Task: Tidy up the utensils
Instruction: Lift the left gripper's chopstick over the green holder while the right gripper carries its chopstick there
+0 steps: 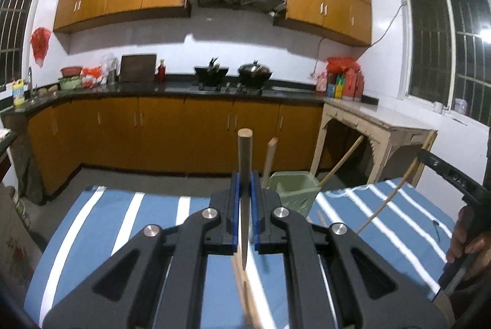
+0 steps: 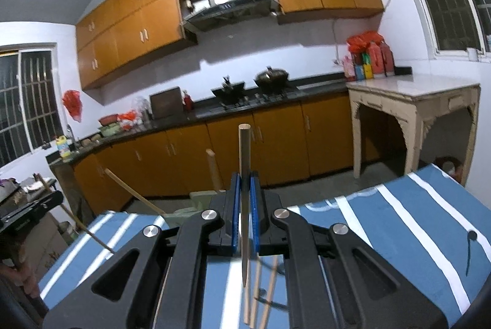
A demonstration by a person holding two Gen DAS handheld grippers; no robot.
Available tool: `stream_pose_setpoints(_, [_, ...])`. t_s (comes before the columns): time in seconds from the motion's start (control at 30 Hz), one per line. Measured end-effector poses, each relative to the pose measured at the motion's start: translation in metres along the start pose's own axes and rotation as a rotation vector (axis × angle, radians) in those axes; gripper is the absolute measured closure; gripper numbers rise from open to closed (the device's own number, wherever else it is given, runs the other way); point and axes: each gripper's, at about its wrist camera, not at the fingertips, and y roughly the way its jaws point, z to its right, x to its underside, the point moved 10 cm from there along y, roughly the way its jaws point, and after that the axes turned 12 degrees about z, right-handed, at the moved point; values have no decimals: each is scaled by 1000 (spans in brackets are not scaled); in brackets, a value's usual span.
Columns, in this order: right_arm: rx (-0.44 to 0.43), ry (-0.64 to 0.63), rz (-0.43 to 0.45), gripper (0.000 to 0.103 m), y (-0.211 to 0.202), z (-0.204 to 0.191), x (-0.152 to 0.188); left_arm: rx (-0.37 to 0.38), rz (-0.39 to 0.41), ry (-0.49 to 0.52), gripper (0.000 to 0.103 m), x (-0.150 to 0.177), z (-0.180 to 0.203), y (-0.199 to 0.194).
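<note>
**Two chopsticks up, one holder waiting**

Left wrist view first: the left claw [image 1: 244, 200] is clamped tight on a chopstick [image 1: 244, 163], pinched between the blue pads, its long axis running upright, blunt end high, pointed tip hanging below the jaws. Just beyond it, a touch to the right, sits the green holder [image 1: 294, 191] on the striped tablecloth [image 1: 122, 224], with a couple of sticks already leaning out of it. The opening faces up, so the stick's tip, I'd say, needs to come over that rim and go down.

Over to the right claw [image 2: 244, 200]: same story, closed on its own chopstick [image 2: 244, 157], upright, tip down. Here the holder [image 2: 201, 200] peeks out just left of the jaws. More chopsticks [image 2: 260, 289] lie flat on the cloth beneath. The left claw looks nearer the holder.
</note>
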Motion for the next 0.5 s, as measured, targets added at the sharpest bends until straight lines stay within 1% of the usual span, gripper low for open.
stream_pose_setpoints(0.23, [-64,-20,101,95,8,-30,-36,44,104,-2,95,-43,37,13])
stream_pose_setpoints(0.33, [-81,-39,147,95,16,-41,-48,35,149,7,95,-58,48,23])
stream_pose_setpoints(0.5, [-93,-57,197,95,32,-53,-59,14,210,6,95,-82,57,45])
